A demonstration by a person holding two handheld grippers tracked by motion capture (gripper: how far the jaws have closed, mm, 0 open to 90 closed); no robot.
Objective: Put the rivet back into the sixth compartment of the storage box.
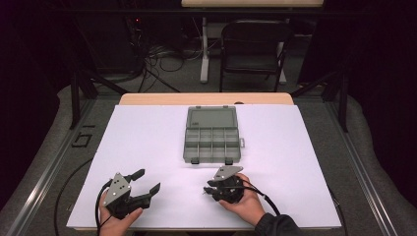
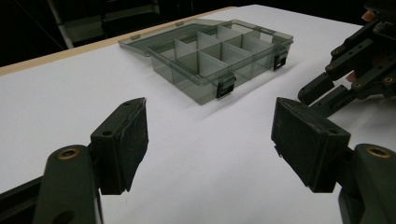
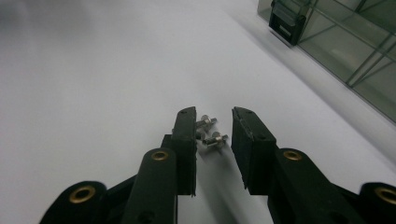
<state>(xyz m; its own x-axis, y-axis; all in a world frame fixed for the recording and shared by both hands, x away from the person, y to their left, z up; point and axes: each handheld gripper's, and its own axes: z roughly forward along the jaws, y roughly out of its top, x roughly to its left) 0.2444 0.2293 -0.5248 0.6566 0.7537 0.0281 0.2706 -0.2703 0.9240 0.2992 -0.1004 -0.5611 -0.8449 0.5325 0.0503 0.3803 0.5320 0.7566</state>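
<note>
Silver screws [image 3: 211,133] on the white table [image 3: 93,70], between the right gripper's [image 3: 213,122] narrowly parted fingers.

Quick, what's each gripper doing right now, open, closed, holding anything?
Left gripper: open wide, holding nothing.
Right gripper: partly open, jaws either side of the small screws on the white table, not clamped.

Worktop [image 1: 147,142]: white sheet over a wooden top, whose pale edge shows along the far side.
Chair [image 1: 253,46]: dark folding chair beyond the worktop, facing it, well apart from it.
Cables [image 1: 162,61]: loose tangle on the grey floor, left of the chair.
White post [image 1: 204,49]: upright, just left of the chair.
</note>
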